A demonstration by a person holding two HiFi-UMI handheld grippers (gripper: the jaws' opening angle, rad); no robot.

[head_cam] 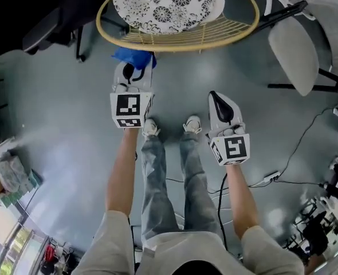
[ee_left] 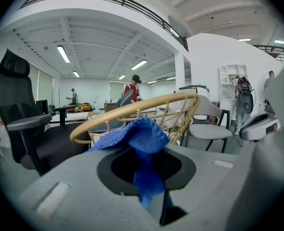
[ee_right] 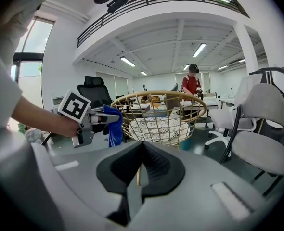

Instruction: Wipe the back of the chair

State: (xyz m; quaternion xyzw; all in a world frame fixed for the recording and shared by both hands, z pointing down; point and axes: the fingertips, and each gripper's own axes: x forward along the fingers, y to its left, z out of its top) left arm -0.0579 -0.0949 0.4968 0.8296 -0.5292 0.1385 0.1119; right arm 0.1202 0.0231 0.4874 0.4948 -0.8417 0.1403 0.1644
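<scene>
Left gripper (head_cam: 133, 73) is clenched on a blue cloth (head_cam: 133, 57); its own view shows the cloth pinched between the jaws, bunched above them with a tail hanging down through the gap; right gripper (head_cam: 215, 96) is clenched too, jaws together with nothing between them.

Target is the round rattan chair (head_cam: 180, 43): hoop rim with thin spokes and a white patterned cushion (head_cam: 169, 4) in the seat; it stands straight ahead of the person, top centre in the head view.

Cloth position: in the head view it sits just outside the near-left part of the rim, slightly below it in frame; in the right gripper view it hangs just left of the rim, level with the upper spokes; in the left gripper view the rim arcs right behind the cloth; can't tell if cloth and rattan are touching.

Right gripper is held back and to the right, near the person's right shoe (head_cam: 192, 123), well apart from the chair, pointing at it; both arms are extended forward.

Surroundings: black office chair (ee_left: 17, 114) off to the left; pale grey chair (head_cam: 295, 50) to the right of the rattan one; grey floor (head_cam: 60, 125) with a cable (head_cam: 306, 136) on the right; people standing far back in the room (ee_right: 192, 85).
</scene>
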